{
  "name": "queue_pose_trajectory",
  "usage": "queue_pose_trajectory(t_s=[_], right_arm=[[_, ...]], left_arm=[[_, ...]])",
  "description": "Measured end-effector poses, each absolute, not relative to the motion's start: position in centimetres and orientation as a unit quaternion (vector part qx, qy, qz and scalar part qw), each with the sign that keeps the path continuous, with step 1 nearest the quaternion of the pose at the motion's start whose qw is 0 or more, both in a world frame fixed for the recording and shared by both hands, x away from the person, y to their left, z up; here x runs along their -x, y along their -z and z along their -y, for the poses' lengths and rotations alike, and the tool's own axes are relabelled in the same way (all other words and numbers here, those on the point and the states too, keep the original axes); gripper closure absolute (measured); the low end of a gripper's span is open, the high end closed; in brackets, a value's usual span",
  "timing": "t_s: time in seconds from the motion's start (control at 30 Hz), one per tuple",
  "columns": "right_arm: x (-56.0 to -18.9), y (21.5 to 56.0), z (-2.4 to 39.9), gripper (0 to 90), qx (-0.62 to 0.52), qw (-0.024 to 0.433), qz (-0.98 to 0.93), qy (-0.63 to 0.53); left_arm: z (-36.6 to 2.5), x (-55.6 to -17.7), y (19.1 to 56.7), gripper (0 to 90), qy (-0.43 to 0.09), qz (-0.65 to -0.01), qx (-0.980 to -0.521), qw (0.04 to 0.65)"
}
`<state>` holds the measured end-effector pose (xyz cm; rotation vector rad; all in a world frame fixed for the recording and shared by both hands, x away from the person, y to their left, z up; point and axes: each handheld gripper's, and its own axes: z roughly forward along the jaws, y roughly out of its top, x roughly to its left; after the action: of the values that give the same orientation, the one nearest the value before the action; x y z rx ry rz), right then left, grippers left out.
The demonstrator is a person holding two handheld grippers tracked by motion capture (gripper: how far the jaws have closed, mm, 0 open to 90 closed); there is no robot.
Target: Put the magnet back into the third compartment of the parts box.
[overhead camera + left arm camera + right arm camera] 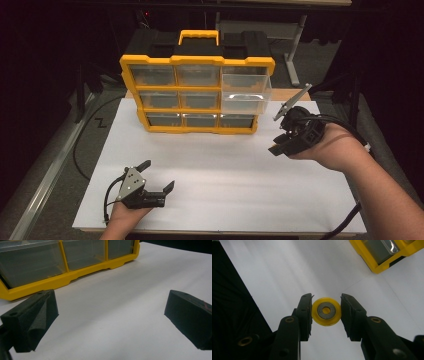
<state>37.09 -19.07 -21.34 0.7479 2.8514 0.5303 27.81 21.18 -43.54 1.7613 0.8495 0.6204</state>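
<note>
One small yellow wheel sits clamped between the right gripper's fingers, above the table; the pulled-out clear drawer of the yellow organizer lies just beyond, up-left. The left gripper rests open and empty, well apart.
</note>
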Motion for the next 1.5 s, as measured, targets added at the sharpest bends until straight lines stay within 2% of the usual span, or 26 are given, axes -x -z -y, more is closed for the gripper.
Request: queue_pose_trajectory(t_s=[1.5], right_arm=[[-38.9,13.7,17.4,65.2,-0.238,0.075,-0.951,-0.183]], left_arm=[[-21.2,-27.8,43.5,0.1,-0.257,-0.352,-0.736,0.518]])
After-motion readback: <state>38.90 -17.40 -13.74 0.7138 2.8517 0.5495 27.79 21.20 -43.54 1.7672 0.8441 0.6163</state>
